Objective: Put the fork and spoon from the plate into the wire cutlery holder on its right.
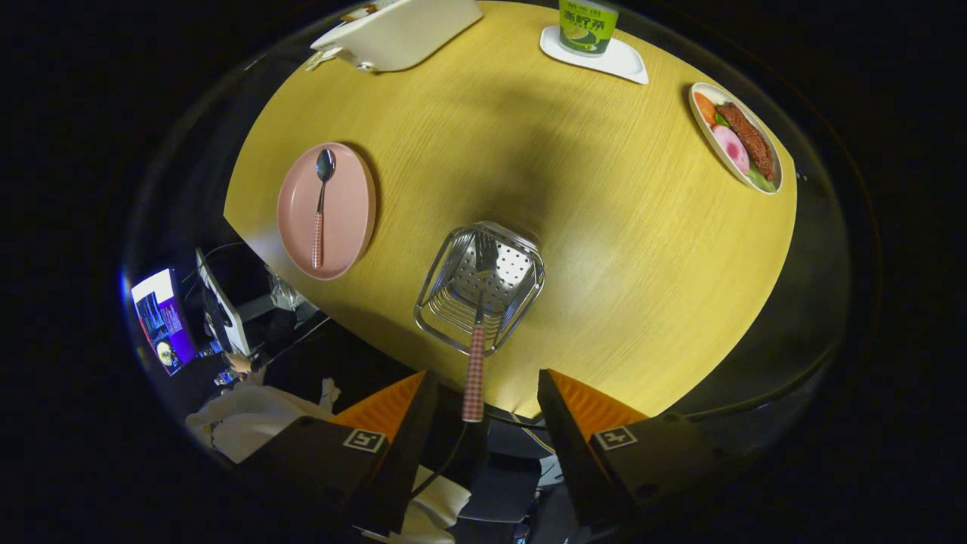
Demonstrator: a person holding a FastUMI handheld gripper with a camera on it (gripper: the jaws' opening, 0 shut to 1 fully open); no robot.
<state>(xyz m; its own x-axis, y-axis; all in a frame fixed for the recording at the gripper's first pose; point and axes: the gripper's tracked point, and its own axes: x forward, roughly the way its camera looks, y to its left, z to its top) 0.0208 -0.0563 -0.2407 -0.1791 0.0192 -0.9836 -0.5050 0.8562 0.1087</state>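
yellow wooden table [604, 227] bears pink plate [344, 219], wire cutlery holder [453, 313], food dish [710, 132], white tray [623, 64].

Fork [476, 344] in wire holder [480, 287]; spoon [321, 205] on plate [351, 211] at left.

The claw [483, 400] has two wedge-shaped fingers [393, 423] with ribbed inner faces; each sits on a blocky base bearing a small square black-and-white marker [364, 440].

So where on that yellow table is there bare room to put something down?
The widest bare stretch of the yellow wooden table lies between the wire cutlery holder and the oval white food dish. Another lies between the round pink plate and the green cup. The gripper, jaws open, crowds the near edge around the checked-handle fork.
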